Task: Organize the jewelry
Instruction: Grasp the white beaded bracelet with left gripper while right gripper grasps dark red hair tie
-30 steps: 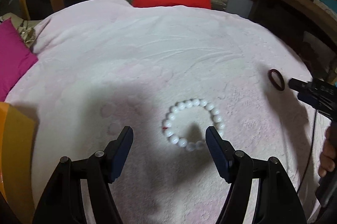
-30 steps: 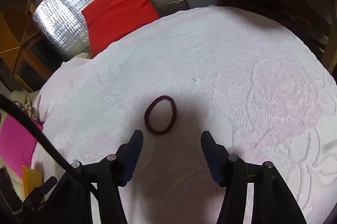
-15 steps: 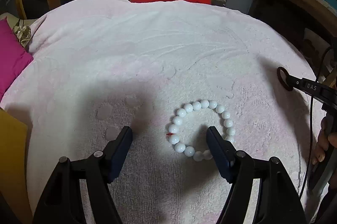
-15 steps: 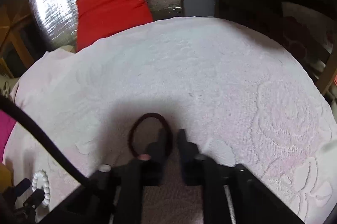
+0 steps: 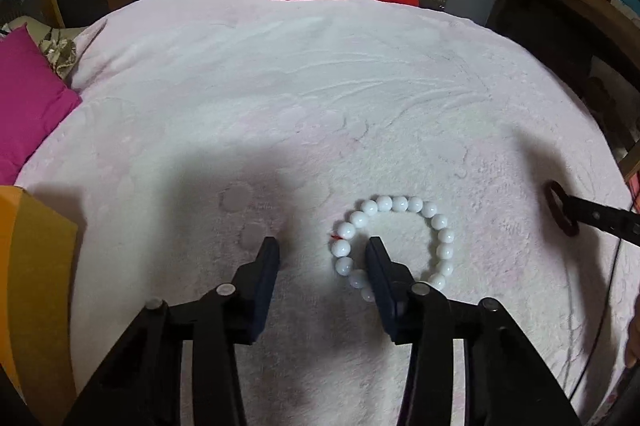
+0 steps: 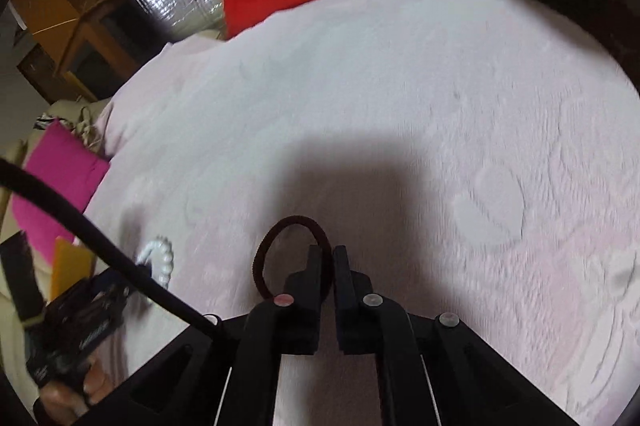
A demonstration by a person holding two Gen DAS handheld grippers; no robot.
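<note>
Right gripper (image 6: 327, 258) has clamped the hair tie (image 6: 280, 238); beside it, left gripper (image 5: 322, 254), closing, straddles the bracelet (image 5: 400, 238) edge, not yet pinching.

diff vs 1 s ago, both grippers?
Right gripper closed from open and is now shut on the dark hair band. Left gripper has just been closing, jaws still apart: one finger inside the white bead bracelet, beads between the pads, not pinched. Bracelet still lies on the pink blanket.
</note>
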